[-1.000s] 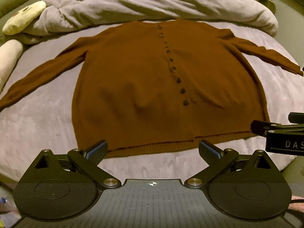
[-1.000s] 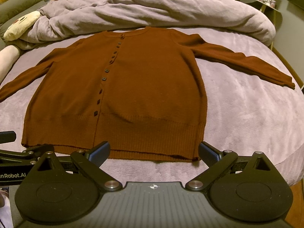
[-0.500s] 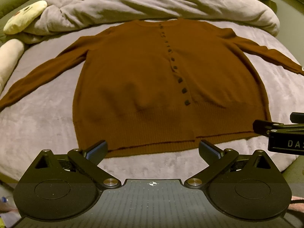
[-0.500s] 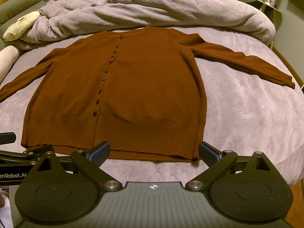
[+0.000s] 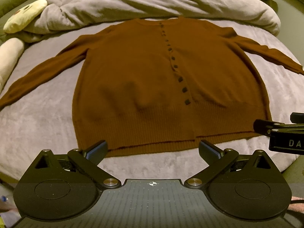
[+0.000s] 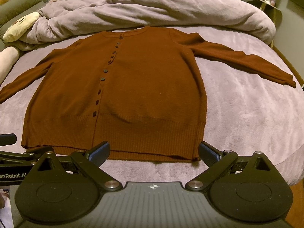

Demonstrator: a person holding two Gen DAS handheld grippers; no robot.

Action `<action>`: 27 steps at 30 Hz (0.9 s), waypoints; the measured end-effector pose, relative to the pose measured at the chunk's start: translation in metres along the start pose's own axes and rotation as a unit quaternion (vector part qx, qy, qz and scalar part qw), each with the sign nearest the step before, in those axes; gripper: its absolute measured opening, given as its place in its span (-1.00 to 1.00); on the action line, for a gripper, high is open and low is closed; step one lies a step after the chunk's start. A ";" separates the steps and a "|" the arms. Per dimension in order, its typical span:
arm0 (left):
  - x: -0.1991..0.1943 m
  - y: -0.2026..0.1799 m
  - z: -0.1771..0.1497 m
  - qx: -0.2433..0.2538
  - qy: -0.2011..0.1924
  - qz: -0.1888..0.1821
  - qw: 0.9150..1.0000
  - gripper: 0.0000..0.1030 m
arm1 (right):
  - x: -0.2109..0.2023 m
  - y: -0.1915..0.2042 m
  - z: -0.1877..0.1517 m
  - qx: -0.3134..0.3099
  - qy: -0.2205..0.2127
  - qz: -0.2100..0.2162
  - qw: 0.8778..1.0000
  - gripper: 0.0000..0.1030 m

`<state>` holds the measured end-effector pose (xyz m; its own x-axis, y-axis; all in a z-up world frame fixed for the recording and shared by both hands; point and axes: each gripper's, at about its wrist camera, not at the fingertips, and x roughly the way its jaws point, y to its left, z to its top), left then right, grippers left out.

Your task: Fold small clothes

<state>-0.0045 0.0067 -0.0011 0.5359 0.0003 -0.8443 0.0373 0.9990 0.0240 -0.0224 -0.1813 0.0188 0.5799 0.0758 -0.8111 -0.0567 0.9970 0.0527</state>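
A brown buttoned cardigan (image 5: 144,79) (image 6: 144,87) lies flat and face up on the bed, both sleeves spread out to the sides and the hem nearest me. My left gripper (image 5: 152,150) hovers open just short of the hem's left half, holding nothing. In the right wrist view my right gripper (image 6: 153,150) is open too, in front of the hem's right half, its right finger near the bottom right corner. Each gripper shows at the edge of the other's view: the right gripper (image 5: 281,133) and the left gripper (image 6: 17,153).
The bed has a lilac plush cover (image 6: 247,114). A bunched grey duvet (image 5: 152,3) lies across the far side behind the collar. A yellow plush pillow (image 5: 24,15) and a cream bolster (image 5: 9,57) sit at the far left. A side table (image 6: 269,0) stands beyond the bed's right edge.
Both views have crept slightly forward and down towards the hem. The cardigan has not moved and both grippers stay open.
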 end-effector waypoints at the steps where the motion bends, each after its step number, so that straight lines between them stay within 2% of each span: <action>1: 0.000 0.000 0.000 0.000 0.000 0.000 1.000 1.00 | 0.000 0.000 0.000 0.001 0.000 0.000 1.000 0.92; 27: 0.003 0.001 -0.003 -0.005 0.000 0.003 1.000 1.00 | 0.000 -0.005 -0.002 0.005 -0.005 0.022 1.000 0.92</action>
<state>-0.0055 0.0081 -0.0055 0.5355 0.0059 -0.8445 0.0259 0.9994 0.0233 -0.0241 -0.1865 0.0171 0.5859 0.1193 -0.8016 -0.0746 0.9928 0.0933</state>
